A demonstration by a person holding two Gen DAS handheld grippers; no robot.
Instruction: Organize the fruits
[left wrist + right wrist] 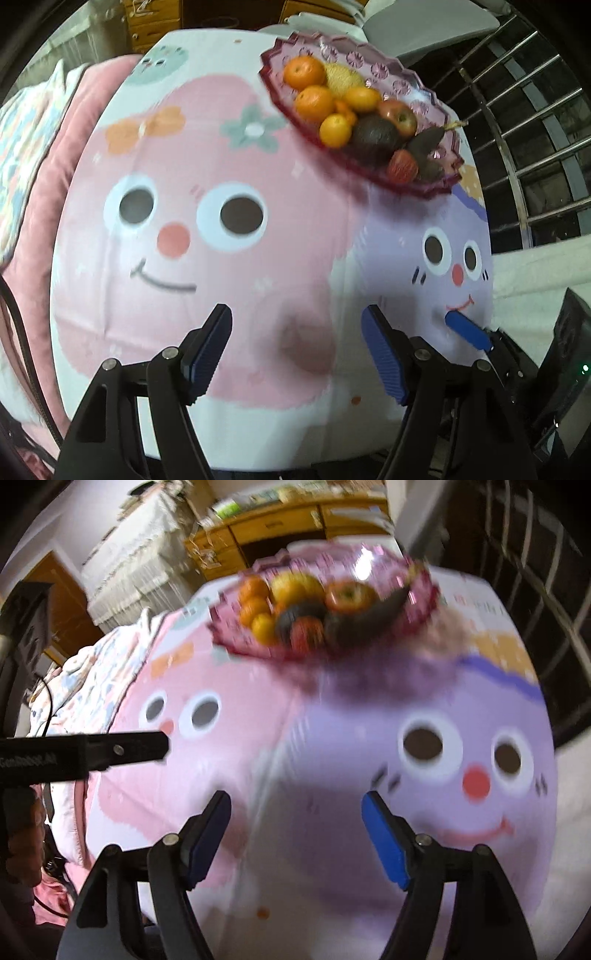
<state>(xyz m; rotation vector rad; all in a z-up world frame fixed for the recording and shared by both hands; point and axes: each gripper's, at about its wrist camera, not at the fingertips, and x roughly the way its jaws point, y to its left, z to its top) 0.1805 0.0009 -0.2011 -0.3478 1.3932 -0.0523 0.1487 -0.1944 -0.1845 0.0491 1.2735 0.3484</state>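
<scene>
Both claws are released and carry nothing. The left gripper (297,332) has its jaws spread wide over the tablecloth (166,184); the right gripper (295,816) is spread the same way, nothing between its pads.

All the fruit sits in the pink glass bowl (273,85), at about 1 o'clock in the left view and 12 o'clock in the right view (421,602), well apart from both grippers. In the bowl: oranges (303,72) on the 10 o'clock side, a yellow fruit (343,77) behind them, an apple (399,114) toward 3 o'clock, an avocado (375,134) in the middle, and a strawberry-like red fruit (402,166) at the near rim around 5 o'clock. A dark long fruit (424,144) leans beside the apple; what kind it is, I cannot tell.

The fruit is piled touching, heaped toward the near side of the bowl, so it likely needs sorting or has just been gathered; which, I cannot tell. No fruit lies on the cloth.

The right view is blurred, so fine detail there is unreliable. The left gripper's black arm (122,749) shows at 9 o'clock in the right view. The jaws are probably held wide and low so either one can reach forward to the bowl.
</scene>
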